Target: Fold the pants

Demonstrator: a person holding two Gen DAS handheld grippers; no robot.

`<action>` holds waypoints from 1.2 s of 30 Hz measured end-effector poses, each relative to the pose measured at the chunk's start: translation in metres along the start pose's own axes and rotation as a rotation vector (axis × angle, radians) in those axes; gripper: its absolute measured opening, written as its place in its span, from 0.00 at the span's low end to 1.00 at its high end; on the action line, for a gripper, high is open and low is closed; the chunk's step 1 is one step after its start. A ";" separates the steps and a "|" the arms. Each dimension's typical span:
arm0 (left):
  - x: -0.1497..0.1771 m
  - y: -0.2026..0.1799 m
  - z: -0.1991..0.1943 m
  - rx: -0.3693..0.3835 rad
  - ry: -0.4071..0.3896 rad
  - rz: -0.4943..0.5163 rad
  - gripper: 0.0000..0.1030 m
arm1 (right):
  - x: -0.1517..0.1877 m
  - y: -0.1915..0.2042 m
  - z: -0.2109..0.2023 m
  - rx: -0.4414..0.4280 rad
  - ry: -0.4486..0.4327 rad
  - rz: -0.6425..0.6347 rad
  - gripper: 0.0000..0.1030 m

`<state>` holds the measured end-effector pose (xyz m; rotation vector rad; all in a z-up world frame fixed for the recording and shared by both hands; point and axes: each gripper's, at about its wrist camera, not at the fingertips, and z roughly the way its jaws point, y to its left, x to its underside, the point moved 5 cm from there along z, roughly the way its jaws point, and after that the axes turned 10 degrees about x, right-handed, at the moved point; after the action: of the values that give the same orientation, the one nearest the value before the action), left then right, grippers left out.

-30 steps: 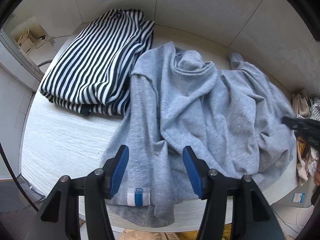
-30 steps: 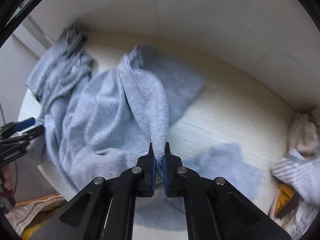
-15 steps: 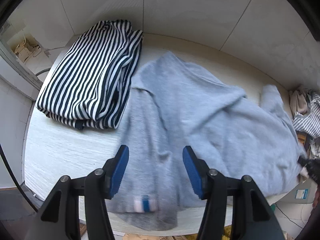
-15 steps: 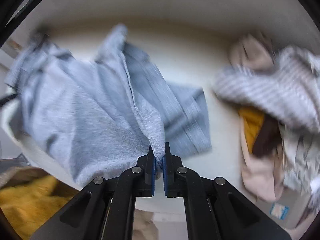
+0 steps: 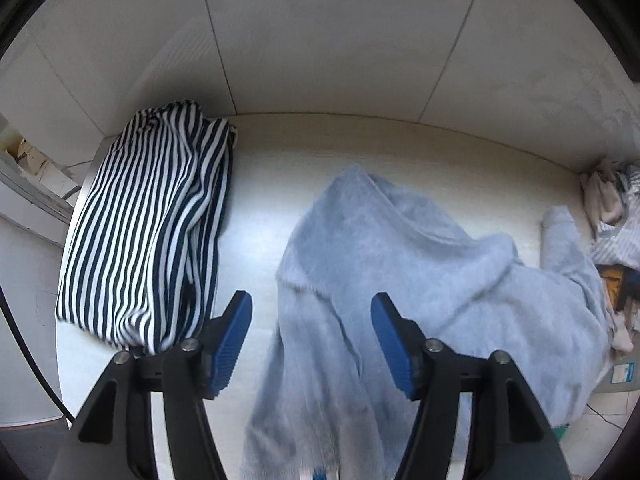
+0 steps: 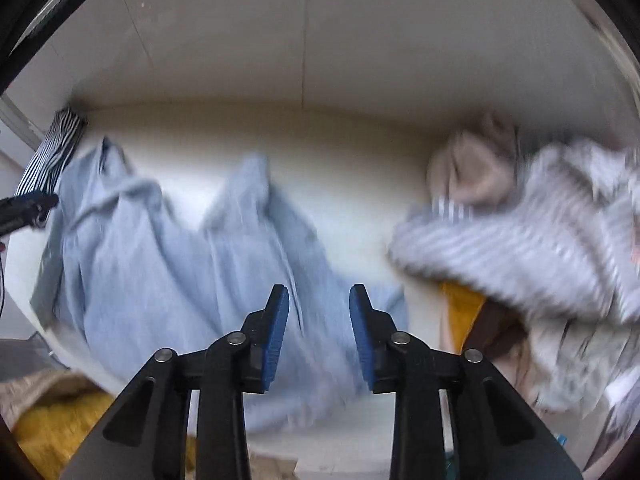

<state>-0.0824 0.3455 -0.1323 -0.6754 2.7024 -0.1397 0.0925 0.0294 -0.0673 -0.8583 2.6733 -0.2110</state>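
table: (image 5: 256, 184) pale, smooth, faint wood-grain top, hard and flat, tiled wall behind. takes the whole job.
grey pants: (image 5: 400, 280) biggest loose thing. lie rumpled across the middle and right of the table in my left view, near edge drooping over the front lip. fleecy knit, soft, limp, light i'd judge, no stiffness, will sag and bunch wherever i lift. not slippery, my pads should bite fine.
where to grab: i'd say hems or the waistband edge, doubled cloth there holds better than a single layer. small blue-white tag at the bottom edge in my left view probably marks the waist, too blurred to be sure.
striped garment: (image 5: 148, 220) navy-white stripes, thin jersey, already folded into a long slab at the table's left, apart from the pants.
laundry heap: (image 5: 612, 208) right end of the table, beige and pale striped soft pieces, mustard and brown bits under it in my right view. blurred, can't sort items.
left gripper: (image 5: 311, 344) black arms, ribbed blue pads, jaws spreading wider, pants below and between them but not pinched.
right gripper: (image 6: 319, 332) same build, jaws opening, nothing clamped, grey cloth under the gap, not pressed by the pads.
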 end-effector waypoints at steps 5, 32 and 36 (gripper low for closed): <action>-0.013 0.001 0.017 -0.002 0.016 0.000 0.63 | -0.048 0.038 0.029 -0.073 -0.002 -0.089 0.32; 0.035 0.032 0.055 -0.040 0.055 -0.072 0.65 | 0.048 -0.054 -0.024 0.033 -0.065 0.250 0.05; 0.053 0.035 0.054 -0.032 0.075 -0.057 0.71 | 0.099 -0.063 0.010 0.037 0.076 0.272 0.05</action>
<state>-0.1223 0.3506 -0.2056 -0.7712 2.7633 -0.1386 0.0543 -0.0799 -0.0872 -0.4760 2.8094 -0.2308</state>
